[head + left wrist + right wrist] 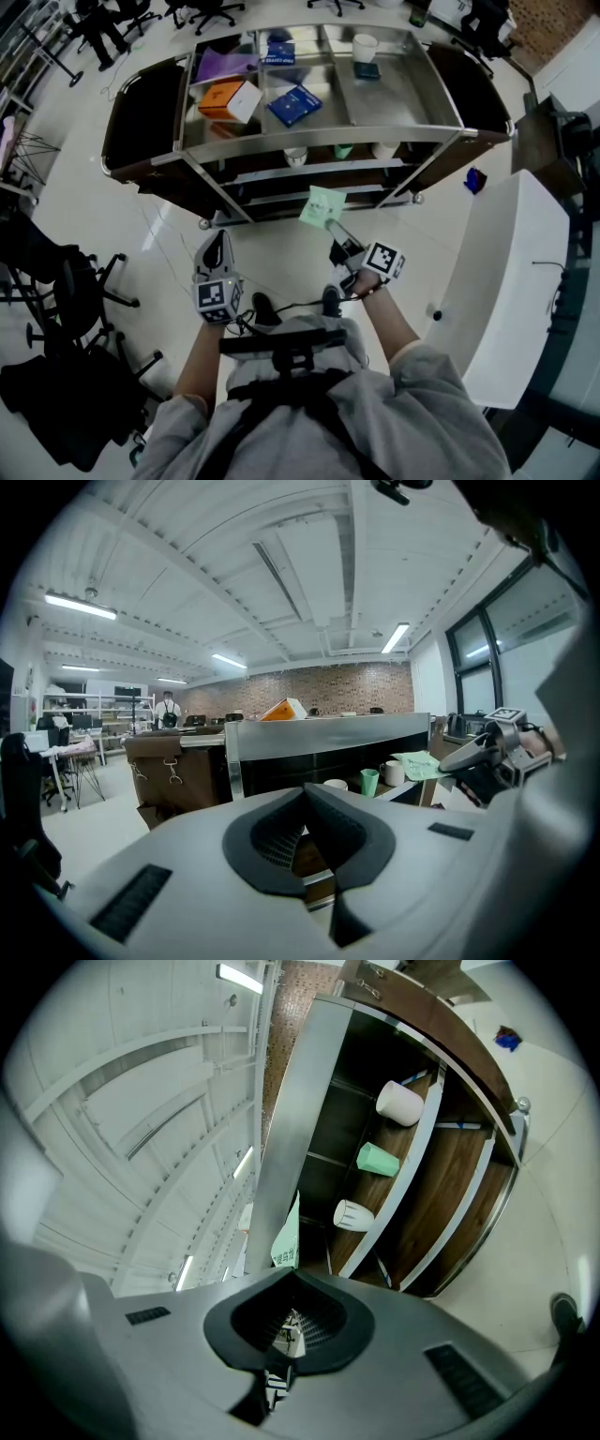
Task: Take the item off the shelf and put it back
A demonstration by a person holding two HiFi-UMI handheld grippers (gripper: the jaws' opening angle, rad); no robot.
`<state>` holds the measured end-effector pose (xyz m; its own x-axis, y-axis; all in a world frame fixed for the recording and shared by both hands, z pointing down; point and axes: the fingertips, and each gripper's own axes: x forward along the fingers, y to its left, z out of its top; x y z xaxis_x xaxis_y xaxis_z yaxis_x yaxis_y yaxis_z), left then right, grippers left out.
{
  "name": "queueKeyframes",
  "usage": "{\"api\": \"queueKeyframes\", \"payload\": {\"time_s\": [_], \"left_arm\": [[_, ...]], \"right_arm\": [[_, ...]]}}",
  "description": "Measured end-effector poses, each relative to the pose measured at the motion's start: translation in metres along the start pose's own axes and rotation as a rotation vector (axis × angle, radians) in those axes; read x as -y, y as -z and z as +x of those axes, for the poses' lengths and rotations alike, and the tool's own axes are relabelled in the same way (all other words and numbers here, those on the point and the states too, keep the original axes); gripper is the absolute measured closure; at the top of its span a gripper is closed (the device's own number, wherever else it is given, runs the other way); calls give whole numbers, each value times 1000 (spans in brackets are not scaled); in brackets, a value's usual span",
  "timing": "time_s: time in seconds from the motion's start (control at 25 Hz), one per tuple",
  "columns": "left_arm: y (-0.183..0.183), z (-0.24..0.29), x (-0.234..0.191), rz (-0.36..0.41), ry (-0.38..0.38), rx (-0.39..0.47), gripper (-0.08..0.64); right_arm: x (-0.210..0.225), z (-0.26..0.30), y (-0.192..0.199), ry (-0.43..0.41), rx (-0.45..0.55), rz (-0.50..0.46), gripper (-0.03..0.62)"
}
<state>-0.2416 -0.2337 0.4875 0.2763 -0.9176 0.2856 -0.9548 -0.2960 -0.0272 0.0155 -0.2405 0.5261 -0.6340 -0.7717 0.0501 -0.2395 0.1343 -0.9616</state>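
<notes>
A steel trolley shelf (pixel 319 137) stands in front of me. My right gripper (pixel 336 229) is shut on a thin pale green packet (pixel 322 206), held just in front of the trolley's middle shelf. In the right gripper view the packet's edge (pixel 287 1230) rises from the shut right gripper (pixel 292 1283). My left gripper (pixel 218 240) is shut and empty, lower left of the trolley, pointing at it. In the left gripper view, past the closed left gripper (pixel 304 791), the packet (pixel 417 763) shows at the right.
The top tray holds an orange box (pixel 225 98), a blue box (pixel 293 105), a purple sheet (pixel 225 66) and a white cup (pixel 365 47). On the middle shelf stand a white cup (pixel 352 1214), a green cup (pixel 378 1159) and a mug (pixel 400 1102). A white counter (pixel 506 281) is at the right and black chairs (pixel 66 309) at the left.
</notes>
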Motion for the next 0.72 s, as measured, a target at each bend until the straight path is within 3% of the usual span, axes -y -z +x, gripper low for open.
{"api": "queueKeyframes", "payload": {"time_s": [0.08, 0.32, 0.44, 0.56, 0.64, 0.72], "left_arm": [[0, -1, 1, 2, -2, 0, 555], [5, -2, -2, 1, -9, -13, 555], [6, -1, -7, -2, -15, -26, 555], [13, 3, -12, -1, -14, -29, 555], [17, 7, -17, 4, -17, -36, 555], [21, 11, -23, 9, -19, -45, 555]], "right_arm": [[1, 1, 1, 2, -8, -9, 583], [22, 5, 6, 110, -52, -60, 583], [12, 25, 16, 27, -63, -7, 583], [27, 38, 23, 100, -91, -31, 583], [27, 55, 29, 73, -99, -23, 583], [37, 69, 36, 110, -113, -31, 583]]}}
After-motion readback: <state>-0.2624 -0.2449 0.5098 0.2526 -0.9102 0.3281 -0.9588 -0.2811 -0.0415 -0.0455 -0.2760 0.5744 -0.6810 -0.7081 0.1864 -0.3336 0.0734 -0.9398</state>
